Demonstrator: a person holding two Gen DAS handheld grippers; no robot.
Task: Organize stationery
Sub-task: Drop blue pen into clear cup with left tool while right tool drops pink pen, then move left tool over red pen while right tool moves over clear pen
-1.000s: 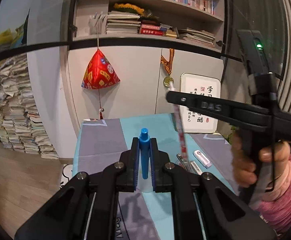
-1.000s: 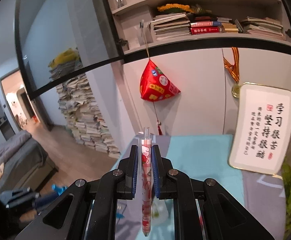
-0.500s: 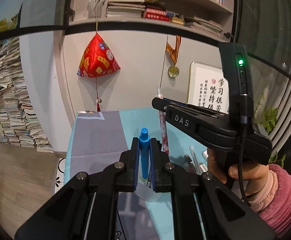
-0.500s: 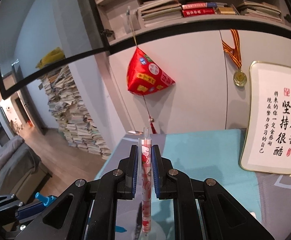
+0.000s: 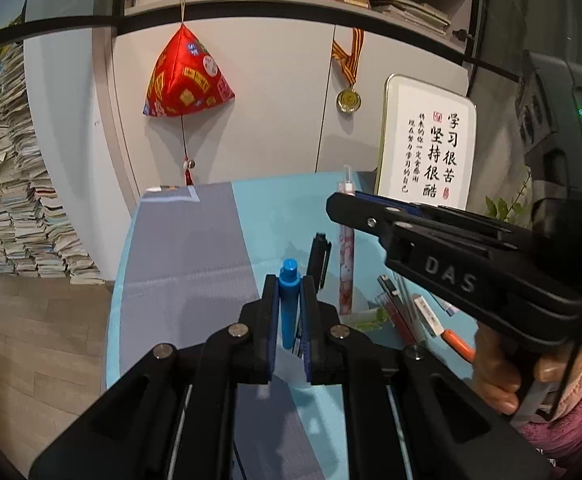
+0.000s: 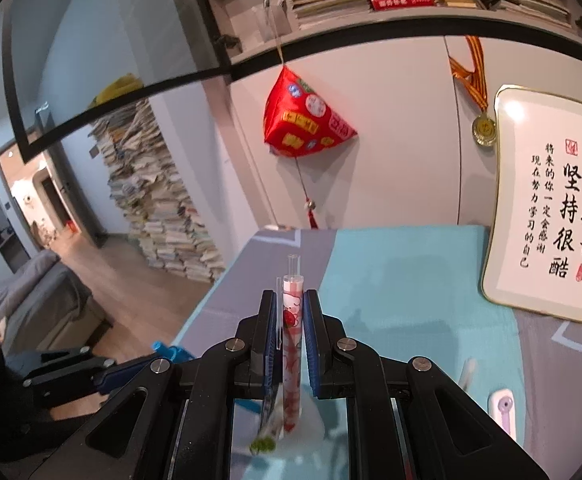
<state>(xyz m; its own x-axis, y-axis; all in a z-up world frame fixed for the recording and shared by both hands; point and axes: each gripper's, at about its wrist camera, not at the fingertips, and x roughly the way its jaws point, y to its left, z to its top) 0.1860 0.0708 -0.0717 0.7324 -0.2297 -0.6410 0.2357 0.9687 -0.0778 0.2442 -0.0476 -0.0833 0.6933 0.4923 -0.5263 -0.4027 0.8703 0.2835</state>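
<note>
Blue pen (image 5: 289, 304) upright, pinched between left gripper (image 5: 289, 312) fingers above the counter (image 5: 195, 248) — patterned pink pen (image 6: 292, 344) likewise vertical, clamped in right gripper (image 6: 292, 336), held level alongside.

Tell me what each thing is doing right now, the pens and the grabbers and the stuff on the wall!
left gripper: shut on the blue pen.
blue pen: upright, pinched.
right gripper: shut on the pink pen.
pink pen: upright, pinched.
black pen: standing upright behind the blue pen.
red pouch: hanging on a string.
medal: hanging on its ribbon.
framed sign: leaning on the cabinet.
</note>
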